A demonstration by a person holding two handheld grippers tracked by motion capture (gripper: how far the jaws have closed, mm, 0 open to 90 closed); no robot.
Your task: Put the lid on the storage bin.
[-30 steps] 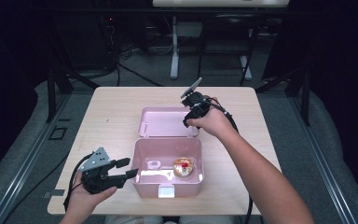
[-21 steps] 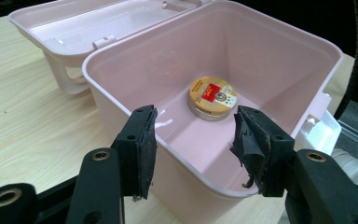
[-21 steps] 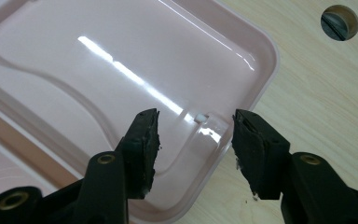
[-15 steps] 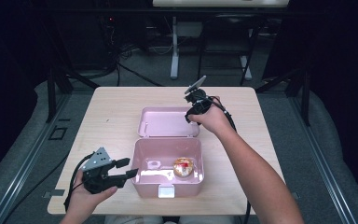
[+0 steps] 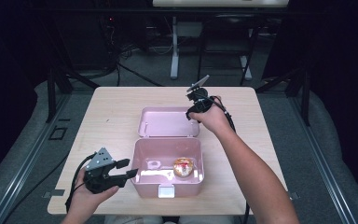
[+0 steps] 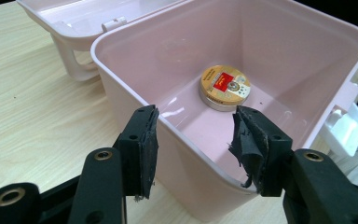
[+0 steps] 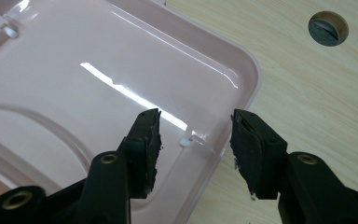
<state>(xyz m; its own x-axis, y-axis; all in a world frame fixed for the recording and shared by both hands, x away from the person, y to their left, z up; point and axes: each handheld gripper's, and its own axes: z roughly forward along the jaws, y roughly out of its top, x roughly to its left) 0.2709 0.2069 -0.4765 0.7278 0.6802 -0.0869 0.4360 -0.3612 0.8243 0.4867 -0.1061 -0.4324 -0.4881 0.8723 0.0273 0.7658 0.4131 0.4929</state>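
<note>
A pink plastic box stands open near the table's front edge, its lid lying flat behind it. A round tin with a gold and red label lies inside on the right. My left gripper is open at the box's left side. In the left gripper view its jaws straddle the box wall, one outside and one inside, with the tin beyond. My right gripper points down at the lid's right far corner. It is open, and the lid's rim runs between its jaws untouched.
A white latch hangs on the box's front wall. A round plugged hole sits in the wooden tabletop just past the lid's corner. Dark floor, cables and stand legs lie beyond the table's far edge.
The right gripper has shifted slightly to the right over the lid's far corner. The left gripper, the box and the tin have stayed where they were.
</note>
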